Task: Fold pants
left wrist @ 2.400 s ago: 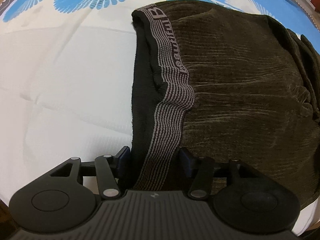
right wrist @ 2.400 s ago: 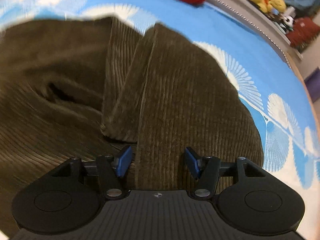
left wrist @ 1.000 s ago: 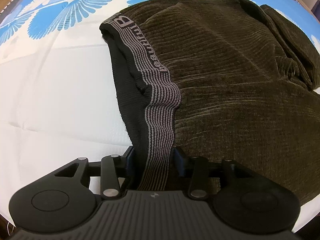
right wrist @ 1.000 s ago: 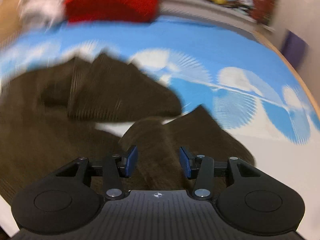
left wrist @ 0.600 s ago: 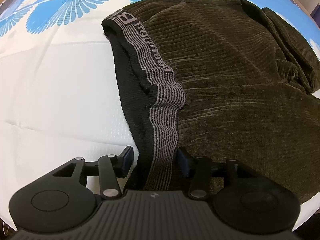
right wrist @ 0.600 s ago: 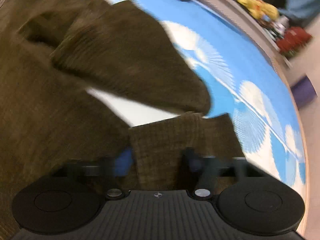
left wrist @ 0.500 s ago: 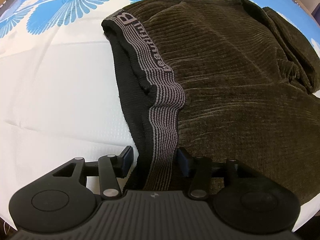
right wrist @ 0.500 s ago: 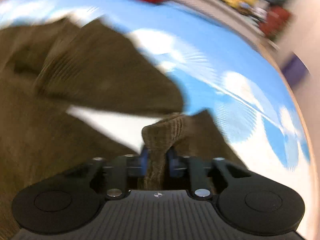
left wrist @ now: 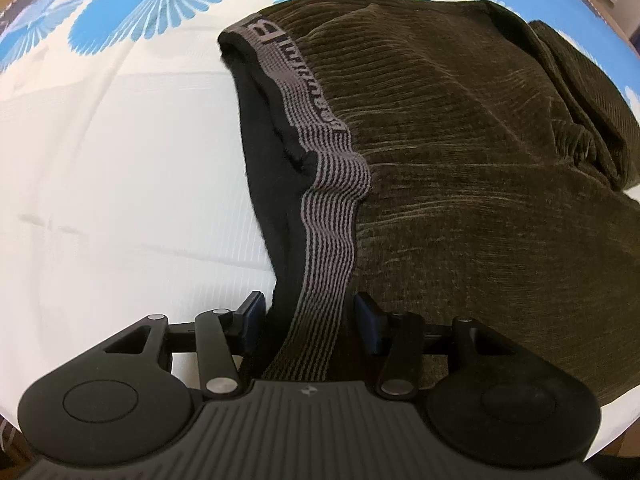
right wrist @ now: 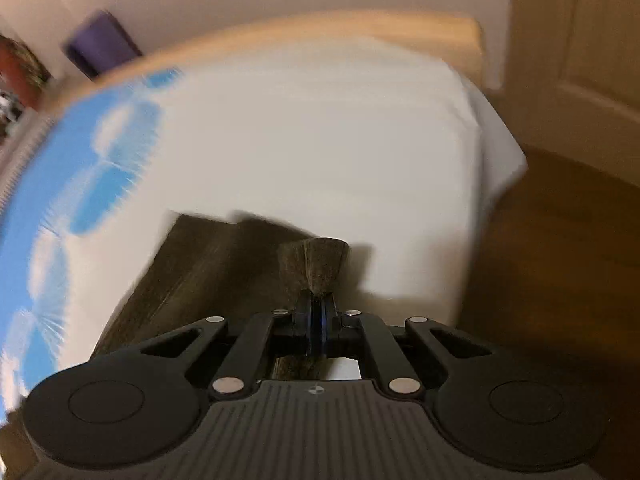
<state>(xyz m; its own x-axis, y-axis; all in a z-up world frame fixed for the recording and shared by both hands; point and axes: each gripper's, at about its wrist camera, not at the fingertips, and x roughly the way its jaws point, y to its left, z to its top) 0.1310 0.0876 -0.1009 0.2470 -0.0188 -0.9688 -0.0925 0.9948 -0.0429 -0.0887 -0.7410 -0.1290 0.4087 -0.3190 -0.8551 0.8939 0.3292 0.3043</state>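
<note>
Dark olive corduroy pants [left wrist: 480,160] lie on the bed, their grey striped waistband [left wrist: 316,140] running toward me in the left wrist view. My left gripper [left wrist: 310,316] straddles the near end of that waistband. Its blue pads stand a little apart from the cloth on both sides, so it is open. In the blurred right wrist view, my right gripper [right wrist: 319,308] is shut on a bunched end of a pant leg [right wrist: 314,264]. The rest of that leg [right wrist: 208,264] trails back to the left over the sheet.
The white sheet [right wrist: 320,140] has a blue feather print [left wrist: 160,12] along one side. The bed's corner and wooden frame [right wrist: 320,28] are just ahead of the right gripper. Beyond them are brown floor [right wrist: 560,260], a door [right wrist: 600,40] and a purple object [right wrist: 100,44].
The right gripper shut on the leg end, then swung fast and rolled, carrying it toward the bed's white corner. The left jaws spread slightly off the waistband and the hand stayed put.
</note>
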